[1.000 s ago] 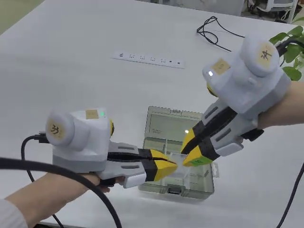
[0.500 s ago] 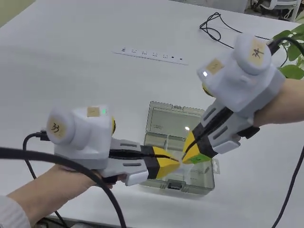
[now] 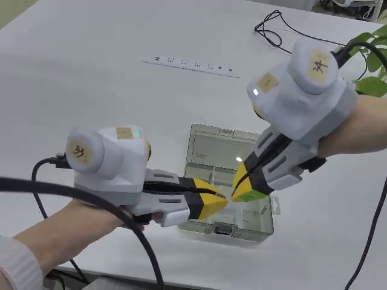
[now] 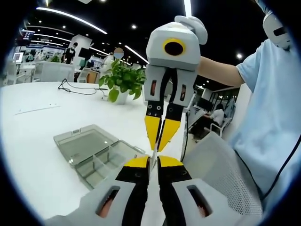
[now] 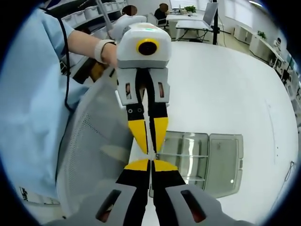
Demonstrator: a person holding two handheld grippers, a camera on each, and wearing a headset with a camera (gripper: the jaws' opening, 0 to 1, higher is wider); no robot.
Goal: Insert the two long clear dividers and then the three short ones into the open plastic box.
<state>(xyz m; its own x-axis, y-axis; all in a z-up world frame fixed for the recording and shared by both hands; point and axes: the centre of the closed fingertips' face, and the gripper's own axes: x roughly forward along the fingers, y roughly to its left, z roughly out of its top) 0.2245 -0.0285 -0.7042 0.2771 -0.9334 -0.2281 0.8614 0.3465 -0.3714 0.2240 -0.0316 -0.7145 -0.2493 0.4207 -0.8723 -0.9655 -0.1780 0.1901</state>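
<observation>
divider [image 3: 233, 204]: a thin clear strip, held just above the front half of the box [image 3: 254, 231]
left gripper [image 3: 221, 203]: jaws pressed together on one end of the divider
right gripper [image 3: 242, 196]: jaws closed on its other end, above the box
handling: we judge it light, stiff, slick and brittle; grip the top edge near the ends, bottom edge free for the slots

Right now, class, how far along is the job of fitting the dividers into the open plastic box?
Done: the open plastic box already has clear walls splitting its base into compartments; the exact count is unclear. In hand: the left tongs and right tongs meet tip to tip above the box, both shut on a thin clear divider. Left: seating that piece, and possibly more.
</observation>
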